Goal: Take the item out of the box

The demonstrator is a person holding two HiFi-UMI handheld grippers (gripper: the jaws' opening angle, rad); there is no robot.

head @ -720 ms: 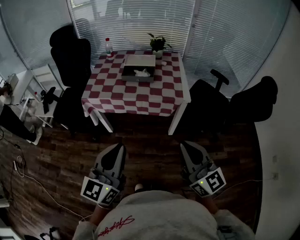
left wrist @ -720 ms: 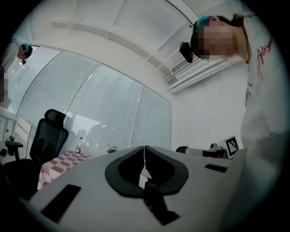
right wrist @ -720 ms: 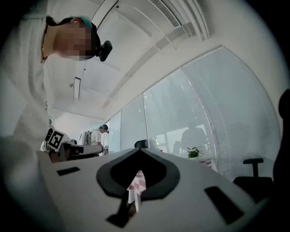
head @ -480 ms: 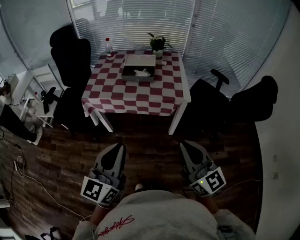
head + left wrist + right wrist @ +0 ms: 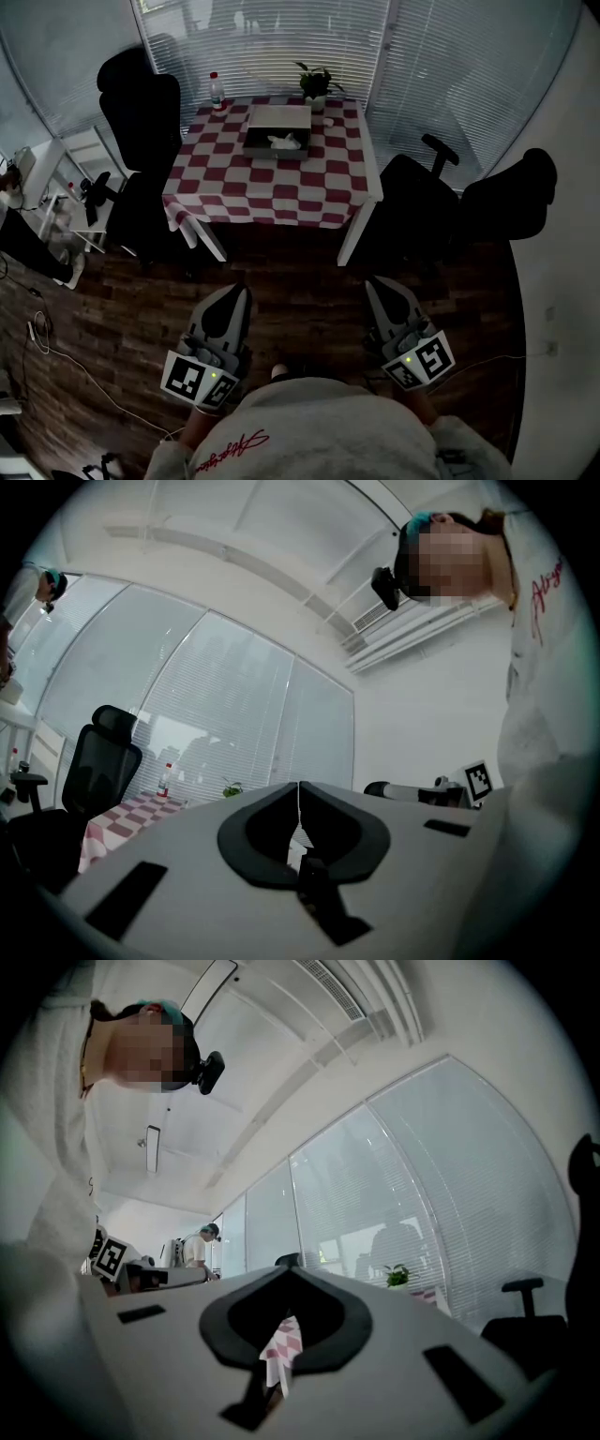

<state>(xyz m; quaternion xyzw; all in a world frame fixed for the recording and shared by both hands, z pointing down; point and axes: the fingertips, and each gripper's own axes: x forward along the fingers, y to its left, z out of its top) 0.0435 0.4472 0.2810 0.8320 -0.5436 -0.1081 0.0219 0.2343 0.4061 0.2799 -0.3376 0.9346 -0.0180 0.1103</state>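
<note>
Now, far from the box (image 5: 277, 131), left gripper (image 5: 238, 294) and right gripper (image 5: 376, 285) clenched empty: step closer, open fingers (image 5: 223, 317) early.

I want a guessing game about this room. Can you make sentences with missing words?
The tablecloth has red and ____ squares.
The item in the box is ____.
The office chair at the left is ____.
The left hand-held gripper and the right hand-held gripper are both ____.
Missing words: white; white; black; shut.
</note>
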